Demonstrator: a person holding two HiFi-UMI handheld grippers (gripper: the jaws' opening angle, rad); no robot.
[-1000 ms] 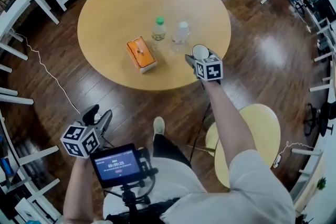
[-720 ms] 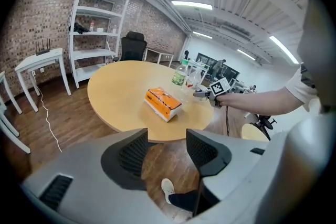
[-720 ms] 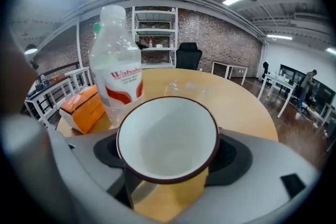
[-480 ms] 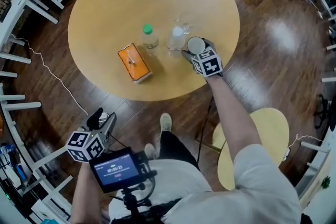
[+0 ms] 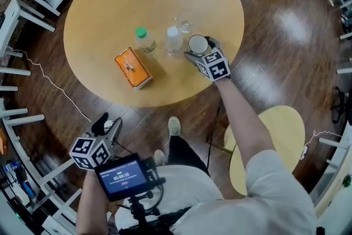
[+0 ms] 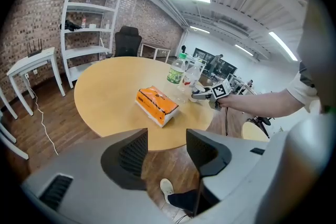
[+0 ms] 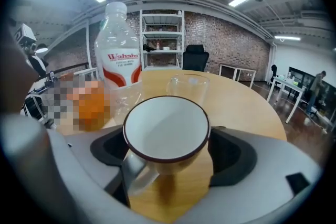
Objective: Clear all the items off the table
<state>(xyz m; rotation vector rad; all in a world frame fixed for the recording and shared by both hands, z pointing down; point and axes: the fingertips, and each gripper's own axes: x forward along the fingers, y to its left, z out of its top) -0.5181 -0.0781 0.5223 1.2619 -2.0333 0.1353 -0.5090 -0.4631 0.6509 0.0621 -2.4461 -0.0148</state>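
Arm outstretched, right hand-held gripper [image 5: 201, 50], jaws just opened, straddles mug [image 5: 197, 43]

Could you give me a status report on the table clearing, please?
Right gripper open, jaws just opening, straddling white mug on table. Left gripper open, empty, off the table. Water bottle and glass stand close beside mug.

Red "Wahaha" printed across clear bottle [image 7: 119, 34]. Digits shown on small screen [image 5: 122, 178], too small to be read.

Dark wood floor [image 5: 264, 36], brick wall [image 6: 26, 23], white shelving [image 6: 86, 7].
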